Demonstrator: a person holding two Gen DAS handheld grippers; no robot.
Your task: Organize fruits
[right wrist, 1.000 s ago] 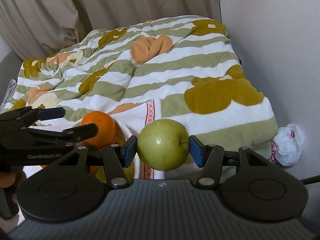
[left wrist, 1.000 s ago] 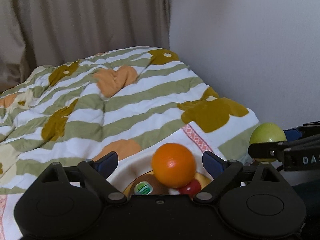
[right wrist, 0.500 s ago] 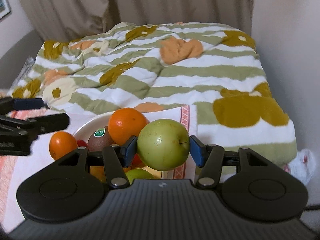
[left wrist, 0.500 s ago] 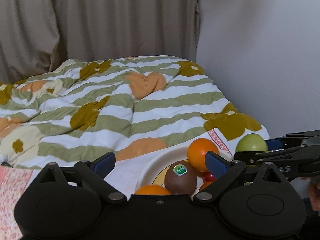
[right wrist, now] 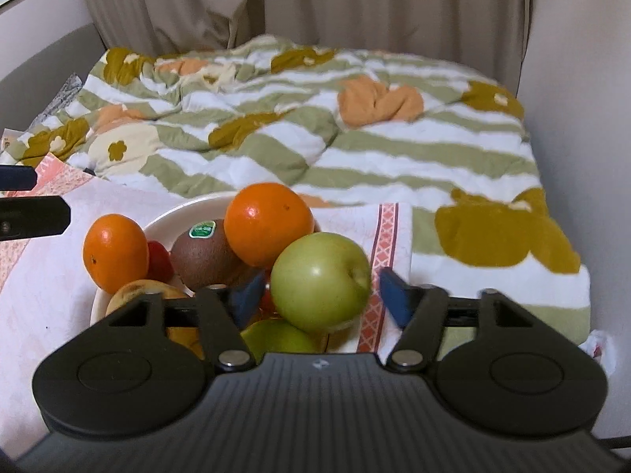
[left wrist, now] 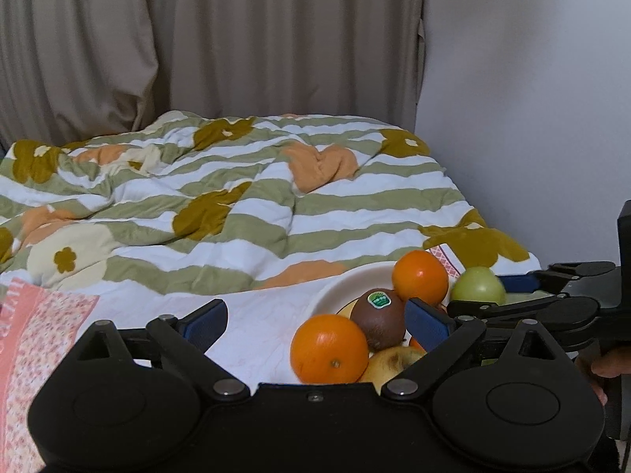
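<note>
A white bowl (right wrist: pixel 185 213) on a white cloth holds two oranges (right wrist: pixel 270 224), a brown kiwi with a green sticker (right wrist: pixel 203 254), a red fruit, a yellowish fruit and a green one. A green apple (right wrist: pixel 320 280) rests on the pile at the bowl's right side. My right gripper (right wrist: pixel 320 295) is open around the apple, its blue pads apart from the skin. My left gripper (left wrist: pixel 315 321) is open and empty, left of and above the bowl (left wrist: pixel 347 287). The apple also shows in the left wrist view (left wrist: pixel 477 285), between the right gripper's fingers.
The bowl stands on a white cloth (right wrist: pixel 51 295) with a red patterned border, laid on a bed with a green striped flowered quilt (right wrist: pixel 315 126). A pink patterned towel (left wrist: pixel 35 327) lies at left. Curtains hang behind, a wall stands at right, a plastic bag (right wrist: pixel 599 349) lies low right.
My right gripper brought the green apple down onto the fruit pile and opened its jaws off it. My left gripper drew back to the left, away from the bowl, still open.
</note>
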